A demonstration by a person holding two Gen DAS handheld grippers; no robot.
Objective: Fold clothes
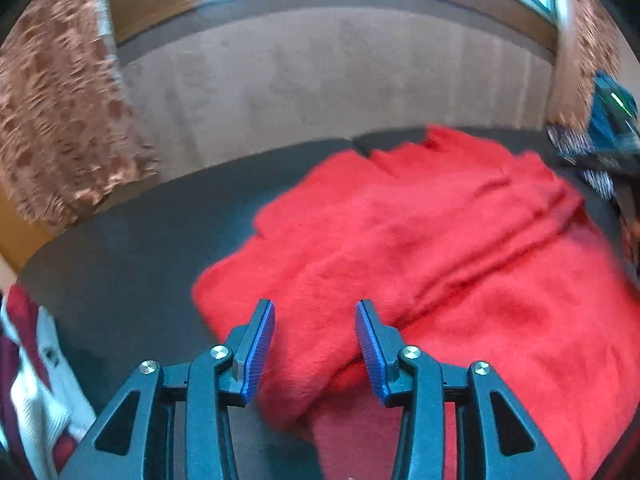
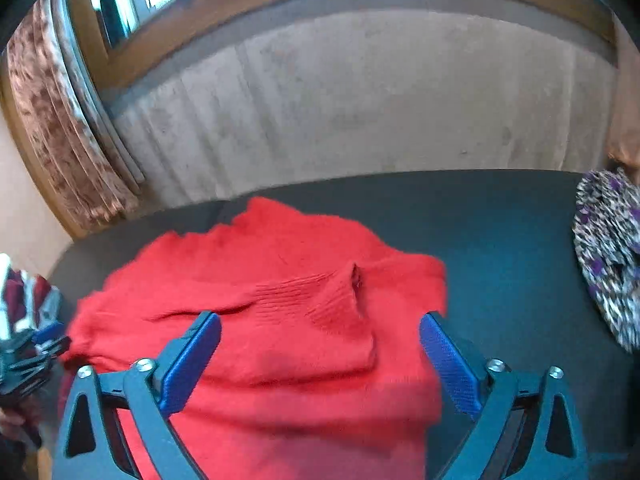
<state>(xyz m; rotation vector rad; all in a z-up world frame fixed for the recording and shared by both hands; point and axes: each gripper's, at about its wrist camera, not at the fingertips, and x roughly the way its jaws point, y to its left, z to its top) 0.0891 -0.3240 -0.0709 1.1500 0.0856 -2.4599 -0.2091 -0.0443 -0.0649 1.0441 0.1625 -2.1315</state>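
Note:
A red knit sweater (image 1: pixel 440 240) lies rumpled on a dark grey surface (image 1: pixel 140 260). My left gripper (image 1: pixel 316 312) hovers over its near left part. Its blue pads stand a narrow gap apart and only the cloth lying below shows between them. In the right wrist view the sweater (image 2: pixel 280 280) shows a ribbed fold near its middle. My right gripper (image 2: pixel 320 320) stands wide open above it, and its pads touch nothing. The left gripper (image 2: pixel 44 344) also shows at that view's left edge.
A red-and-white striped garment (image 1: pixel 28 360) lies at the left edge of the surface, and a purple-and-white patterned cloth (image 2: pixel 608 256) at the right. Behind stand a beige panel (image 2: pixel 360 100), brown curtains (image 1: pixel 60 120) and a window. Bare dark surface (image 2: pixel 500 240) lies right of the sweater.

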